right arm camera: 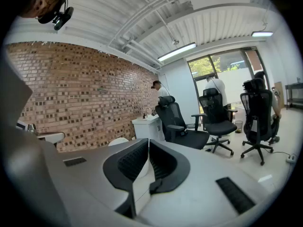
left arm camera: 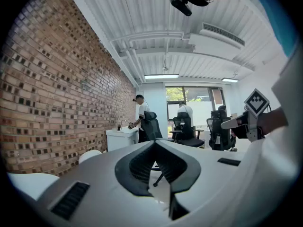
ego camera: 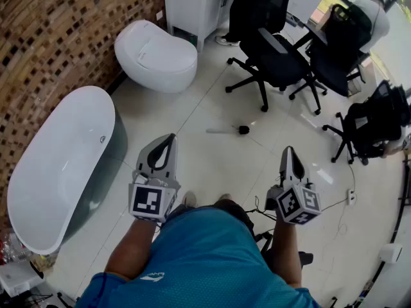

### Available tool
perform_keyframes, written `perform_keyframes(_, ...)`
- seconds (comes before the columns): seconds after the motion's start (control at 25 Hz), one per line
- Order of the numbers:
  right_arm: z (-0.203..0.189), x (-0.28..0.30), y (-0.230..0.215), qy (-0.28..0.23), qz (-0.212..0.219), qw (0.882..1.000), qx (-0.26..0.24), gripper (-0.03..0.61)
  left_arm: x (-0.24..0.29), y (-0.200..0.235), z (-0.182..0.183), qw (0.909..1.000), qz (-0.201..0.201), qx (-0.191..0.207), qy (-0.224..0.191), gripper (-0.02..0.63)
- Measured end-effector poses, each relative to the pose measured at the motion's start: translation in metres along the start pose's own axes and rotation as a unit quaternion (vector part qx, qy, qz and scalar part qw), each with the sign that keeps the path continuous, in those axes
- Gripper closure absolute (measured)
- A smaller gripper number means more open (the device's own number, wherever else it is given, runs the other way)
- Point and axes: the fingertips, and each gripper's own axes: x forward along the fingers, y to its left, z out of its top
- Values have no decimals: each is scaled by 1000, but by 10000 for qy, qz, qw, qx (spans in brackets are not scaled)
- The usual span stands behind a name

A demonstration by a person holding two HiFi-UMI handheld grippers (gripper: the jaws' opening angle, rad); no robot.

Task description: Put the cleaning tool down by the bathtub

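The cleaning tool [ego camera: 225,131], a short white handle with a black head, lies on the tiled floor between the toilet and the office chairs. The white bathtub [ego camera: 113,115] with a grey outer wall stands along the brick wall at the left. My left gripper [ego camera: 170,138] [left arm camera: 154,144] is held out in front of me, shut and empty, well short of the tool. Further right, my right gripper [ego camera: 288,150] [right arm camera: 147,142] is also shut with nothing between its jaws. Both point toward the far end of the room.
A white toilet [ego camera: 157,55] and a white sink cabinet [ego camera: 192,2] stand beyond the tub. Black office chairs [ego camera: 273,50] [ego camera: 343,43] [ego camera: 376,124] crowd the right side. Cables [ego camera: 347,197] run over the floor at the right. A person [left arm camera: 140,112] stands at the sink.
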Motion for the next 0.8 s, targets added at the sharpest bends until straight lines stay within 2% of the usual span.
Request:
perform_keyframes(0.24, -9, 45, 1, 139, 259, 9995, 83, 552, 19, 22, -7, 9999, 157, -4, 55, 617)
perform_keyframes(0.48, -20, 97, -9, 431, 453, 9975, 328, 552, 48, 23, -3, 9992, 383, 48, 118, 615)
perform_keyframes(0.6, -26, 116, -23, 578, 465, 9953, 615, 551, 67, 21, -5, 9987, 478, 32, 178, 615)
perform_keyframes(0.8, -47, 145, -42, 831, 357, 9935, 684, 525, 86, 31, -19, 9976, 651, 86, 225, 615)
